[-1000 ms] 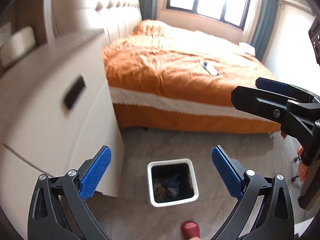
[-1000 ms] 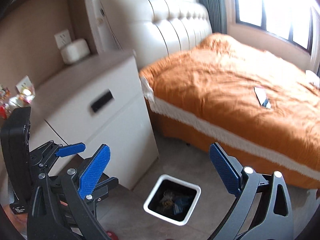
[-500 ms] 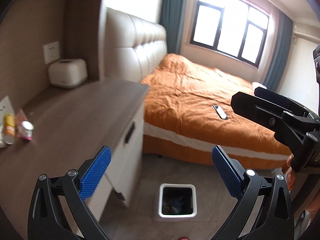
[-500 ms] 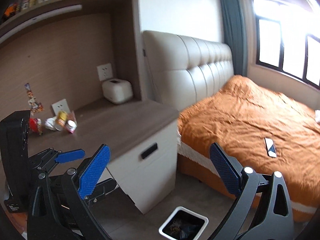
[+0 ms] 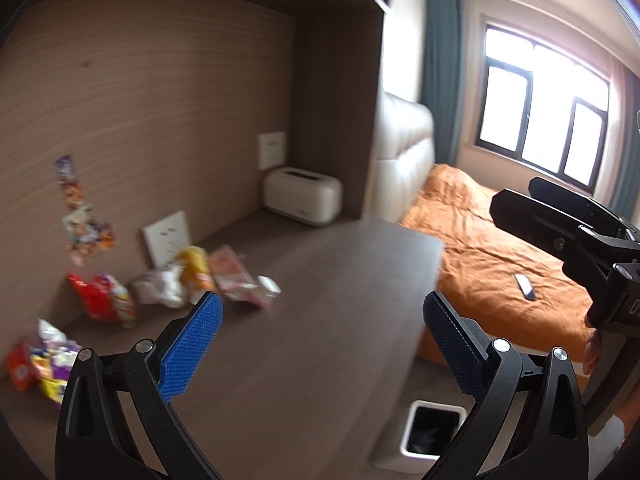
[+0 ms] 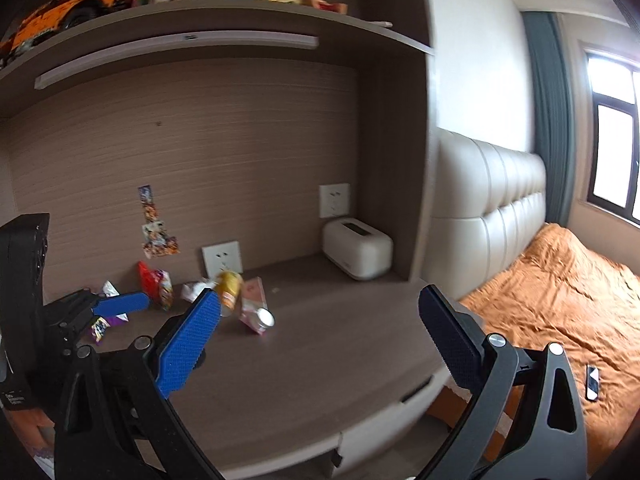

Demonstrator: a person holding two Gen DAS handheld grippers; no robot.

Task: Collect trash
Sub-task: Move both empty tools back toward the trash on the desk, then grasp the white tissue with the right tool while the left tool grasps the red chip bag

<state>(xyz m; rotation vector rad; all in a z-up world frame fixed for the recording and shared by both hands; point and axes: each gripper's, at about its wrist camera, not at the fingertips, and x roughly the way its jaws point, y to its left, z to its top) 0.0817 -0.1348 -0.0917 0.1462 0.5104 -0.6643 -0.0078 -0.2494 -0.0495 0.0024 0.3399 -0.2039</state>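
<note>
Trash is heaped at the back left of a brown desk: a red snack bag, crumpled white paper, a yellow can, a pink packet and loose colourful wrappers. A white bin stands on the floor below the desk's right end. My left gripper hovers open and empty over the desk, short of the pile. My right gripper is open and empty too, facing the yellow can and pink packet. The left gripper's blue pad shows beside the red bag.
A white tissue box sits in the desk's back right corner under wall sockets. A shelf with books and models hangs above. An orange bed with a phone on it lies to the right, beside a padded headboard.
Both views have swung up from the floor and bin to the desk top, and the trash pile has come into sight. Both grippers stayed open and empty.
</note>
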